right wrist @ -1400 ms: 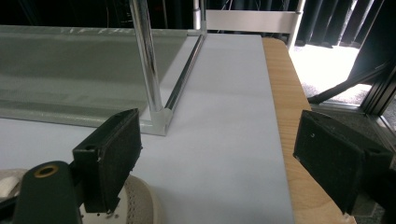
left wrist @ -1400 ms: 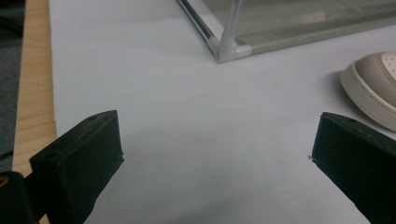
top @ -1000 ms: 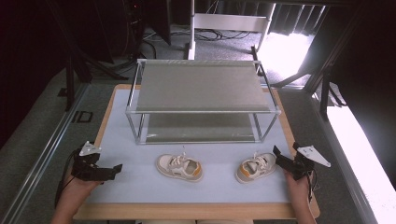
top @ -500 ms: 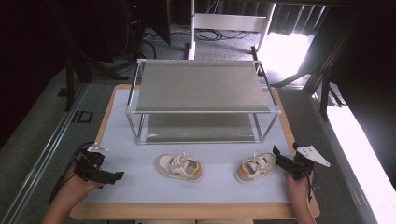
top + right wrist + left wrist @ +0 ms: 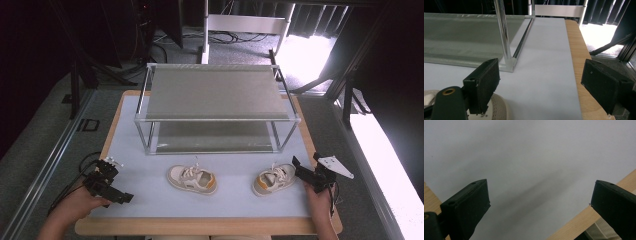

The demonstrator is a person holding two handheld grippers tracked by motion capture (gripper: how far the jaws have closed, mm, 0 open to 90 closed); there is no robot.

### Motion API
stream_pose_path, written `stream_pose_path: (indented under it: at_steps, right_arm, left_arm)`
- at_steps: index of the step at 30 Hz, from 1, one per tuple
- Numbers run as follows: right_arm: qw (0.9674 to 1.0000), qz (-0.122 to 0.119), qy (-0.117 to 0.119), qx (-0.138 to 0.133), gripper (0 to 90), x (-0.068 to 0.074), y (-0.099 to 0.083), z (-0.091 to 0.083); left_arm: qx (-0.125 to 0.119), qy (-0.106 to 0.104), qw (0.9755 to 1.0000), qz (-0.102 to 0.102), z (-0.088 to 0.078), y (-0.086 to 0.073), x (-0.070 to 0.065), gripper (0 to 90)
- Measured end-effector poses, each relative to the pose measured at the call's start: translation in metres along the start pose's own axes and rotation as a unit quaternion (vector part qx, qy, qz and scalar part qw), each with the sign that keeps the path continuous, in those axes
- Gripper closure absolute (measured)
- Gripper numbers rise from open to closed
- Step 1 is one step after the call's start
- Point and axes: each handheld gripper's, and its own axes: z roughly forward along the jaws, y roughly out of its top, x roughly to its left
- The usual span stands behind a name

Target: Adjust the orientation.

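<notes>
- Two small sneakers on the pale mat (image 5: 150,180), both sitting at 6 o'clock from the two-tier wire shelf (image 5: 215,107).
- Left sneaker (image 5: 192,179): beige with an orange heel patch, laces up, roughly mid-table, toe aimed at about 9 o'clock.
- Right sneaker (image 5: 274,179): same colours, toe at about 8 o'clock, heel toward 3 o'clock, just beside the right gripper (image 5: 300,171).
- Right gripper: held in the person's right hand (image 5: 319,200) at the 4 o'clock corner of the table, jaws spread wide, nothing pinched. In the right gripper view, right gripper (image 5: 539,85) with one jaw right over the sneaker's heel rim (image 5: 496,107); can't tell if actually touching.
- Left gripper (image 5: 122,196): way over at the 8 o'clock corner, well apart from both shoes, held low over the mat by the left hand (image 5: 82,202).
- In the left gripper view, left gripper (image 5: 540,202) jaws wide apart too, gripping nothing, just mat and a strip of wooden table edge (image 5: 574,222) underneath.
- Shelf tiers bare.
</notes>
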Motion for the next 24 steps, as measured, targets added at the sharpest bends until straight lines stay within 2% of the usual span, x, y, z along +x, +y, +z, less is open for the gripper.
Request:
stream_pose_path:
  at_steps: [3,8,13,22,24]
  right_arm:
    - [1.0000,0.000,0.000,0.000,14.7,0.000,0.000,0.000]
    - [1.0000,0.001,0.000,0.000,14.7,0.000,0.000,0.000]
    - [1.0000,0.001,0.000,0.000,14.7,0.000,0.000,0.000]
    - [1.0000,0.002,0.001,0.000,14.7,0.000,0.000,0.000]
    - [1.0000,0.002,0.001,0.000,14.7,0.000,0.000,0.000]
  left_arm:
    - [0.001,-0.001,1.0000,0.000,0.000,0.001,-0.001,1.6]
    - [0.003,-0.008,0.9999,0.012,-0.002,0.005,-0.007,1.6]
    - [-0.007,-0.014,0.9994,0.032,-0.006,0.010,-0.016,2.4]
    - [-0.004,-0.028,0.9975,0.064,-0.009,0.026,-0.031,3.0]
    - [0.001,-0.024,0.9971,0.072,-0.008,0.030,-0.034,3.0]
